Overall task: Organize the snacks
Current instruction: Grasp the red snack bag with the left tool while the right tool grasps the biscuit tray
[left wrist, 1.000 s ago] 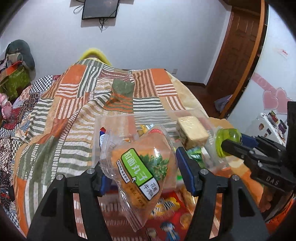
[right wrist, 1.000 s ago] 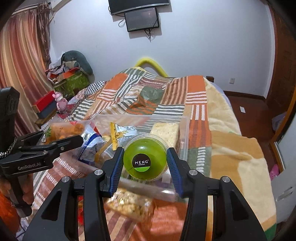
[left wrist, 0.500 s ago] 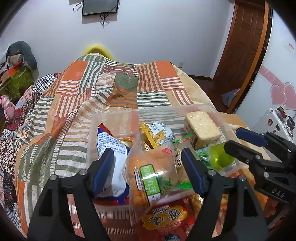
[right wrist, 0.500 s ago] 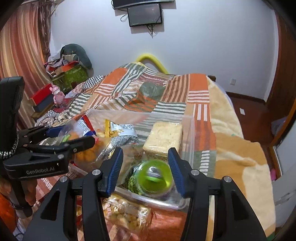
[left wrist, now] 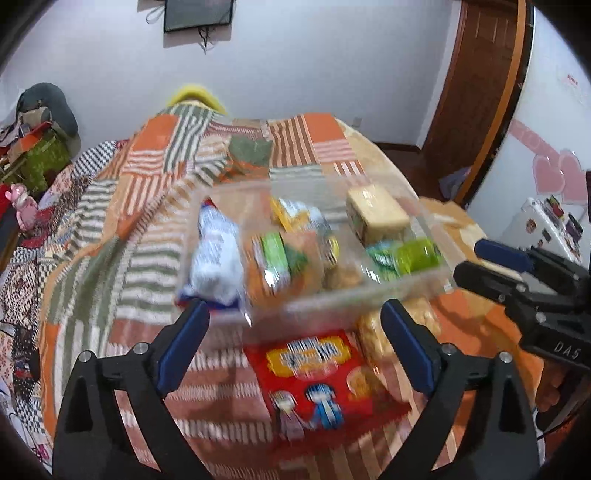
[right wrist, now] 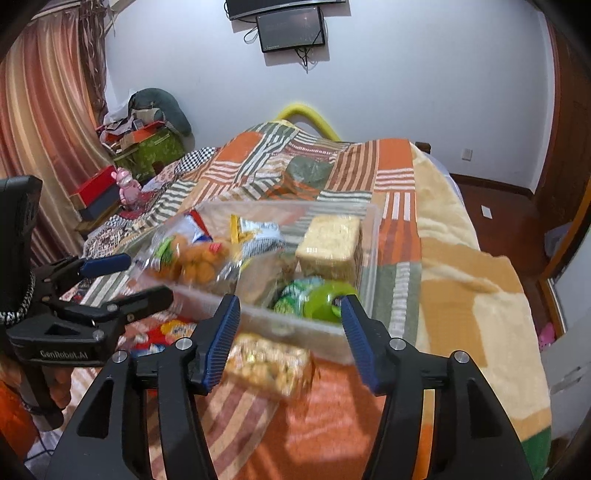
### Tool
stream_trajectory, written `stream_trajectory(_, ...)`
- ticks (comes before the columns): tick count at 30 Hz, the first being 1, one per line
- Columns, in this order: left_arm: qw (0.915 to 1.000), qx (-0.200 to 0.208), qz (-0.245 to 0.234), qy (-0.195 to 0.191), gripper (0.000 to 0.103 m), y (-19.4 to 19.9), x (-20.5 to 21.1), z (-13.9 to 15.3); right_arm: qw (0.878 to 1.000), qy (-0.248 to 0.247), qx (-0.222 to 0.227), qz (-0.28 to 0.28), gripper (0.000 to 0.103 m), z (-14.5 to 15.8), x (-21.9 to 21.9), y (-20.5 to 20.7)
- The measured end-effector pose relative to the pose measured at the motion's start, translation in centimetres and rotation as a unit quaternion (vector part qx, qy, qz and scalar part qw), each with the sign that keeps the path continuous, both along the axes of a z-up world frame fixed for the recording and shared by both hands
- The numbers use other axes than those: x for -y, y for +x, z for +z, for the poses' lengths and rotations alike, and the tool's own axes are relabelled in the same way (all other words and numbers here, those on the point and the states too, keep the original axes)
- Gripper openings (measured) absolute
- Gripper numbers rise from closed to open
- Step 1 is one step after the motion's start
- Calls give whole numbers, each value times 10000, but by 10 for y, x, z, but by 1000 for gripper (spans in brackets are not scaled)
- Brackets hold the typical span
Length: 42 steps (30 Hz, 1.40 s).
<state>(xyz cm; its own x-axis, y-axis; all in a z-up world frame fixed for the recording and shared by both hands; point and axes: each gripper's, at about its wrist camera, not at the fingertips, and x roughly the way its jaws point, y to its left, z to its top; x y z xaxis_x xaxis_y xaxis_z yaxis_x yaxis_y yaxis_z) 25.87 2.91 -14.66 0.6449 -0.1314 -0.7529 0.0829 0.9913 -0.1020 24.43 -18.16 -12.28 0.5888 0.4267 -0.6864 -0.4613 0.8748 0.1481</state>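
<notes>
A clear plastic bin (left wrist: pixel 332 306) (right wrist: pixel 373 236) sits on the patchwork bed. In it lie an orange snack bag with a green label (left wrist: pixel 280 269) (right wrist: pixel 188 258), a blue-white bag (left wrist: pixel 218 254), a pale cracker block (left wrist: pixel 376 214) (right wrist: pixel 328 243) and a green cup (left wrist: pixel 417 254) (right wrist: pixel 325 302). A red snack pack (left wrist: pixel 321 384) and a clear bag of nuggets (right wrist: pixel 266 362) lie in front of the bin. My left gripper (left wrist: pixel 295 343) is open and empty above the red pack. My right gripper (right wrist: pixel 290 332) is open and empty at the bin's near wall.
The patchwork blanket (left wrist: pixel 147 206) covers the bed. Boxes and a pink toy (right wrist: pixel 127 186) stand at the left by a curtain. A wooden door (left wrist: pixel 476 85) and a white cabinet (left wrist: pixel 546 225) are at the right. A screen (right wrist: pixel 291 27) hangs on the far wall.
My left gripper let the orange bag go into the bin and drew back. My right gripper let the green cup go into the bin and drew back. Both now stand open.
</notes>
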Motion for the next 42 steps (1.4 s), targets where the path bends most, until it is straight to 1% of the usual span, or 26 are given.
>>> stream_trajectory(4, 9995, -277, -129, 17, 96, -6, 11, -20, 9999, -12, -119, -26, 56, -8, 5, -4)
stream_trajectory(8, 9977, -663, -120, -5, 96, -5, 14, -44, 9996, -53, -255, -58, 62, -17, 8, -6)
stream_trajectory(11, 9958, -900, -48, -167, 97, -5, 9, -61, 9993, -109, -367, -26, 64, -25, 6, -7)
stream_trajectory(12, 9945, -1005, -19, -285, 97, -5, 6, -67, 9990, -147, -427, -13, 65, -28, 4, -7)
stream_trajectory(13, 9939, -1053, -4, -325, 97, -6, 6, -70, 9988, -157, -474, 3, 68, -31, 1, -6)
stream_trajectory(14, 9931, -1120, 13, -347, 97, -6, 5, -75, 9985, -164, -523, 22, 70, -34, -2, -4)
stream_trajectory(15, 9932, -1136, 28, -270, 97, -6, 5, -80, 9983, -178, -560, 44, 71, -37, -5, -3)
stream_trajectory(18, 9954, -957, -44, -30, 97, -10, 10, -83, 9974, -268, -662, 96, 74, -44, -16, -1)
stream_trajectory(21, 9968, -791, -108, -35, 96, -14, 10, -83, 9962, -336, -791, 111, 78, -52, -26, 6)
stream_trajectory(22, 9971, -747, -104, -48, 92, -15, 9, -83, 9958, -353, -833, 117, 78, -54, -30, 7)
stream_trajectory(23, 9973, -720, -100, -57, 85, -16, 8, -82, 9954, -376, -873, 129, 79, -56, -33, 9)
stream_trajectory(27, 9976, -656, -56, -191, 73, -22, -3, -79, 9939, -569, -924, 183, 84, -62, -44, 10)
stream_trajectory(28, 9977, -650, -37, -210, 68, -24, -6, -78, 9934, -655, -924, 189, 85, -64, -47, 9)
stream_trajectory(31, 9977, -641, -48, -213, 67, -26, -9, -74, 9923, -733, -983, 149, 88, -69, -48, 11)
stream_trajectory(33, 9977, -627, -49, -250, 67, -30, -12, -72, 9915, -672, -1100, 172, 83, -73, -45, 13)
stream_trajectory(34, 9978, -604, -42, -260, 67, -32, -12, -70, 9913, -659, -1130, 159, 78, -73, -44, 13)
stream_trajectory(39, 9983, -491, 0, -326, 67, -45, -16, -57, 9931, -670, -962, 98, 76, -65, -38, 3)
stream_trajectory(42, 9988, -365, 0, -336, 67, -52, -19, -43, 9941, -658, -846, 134, 75, -57, -35, -5)
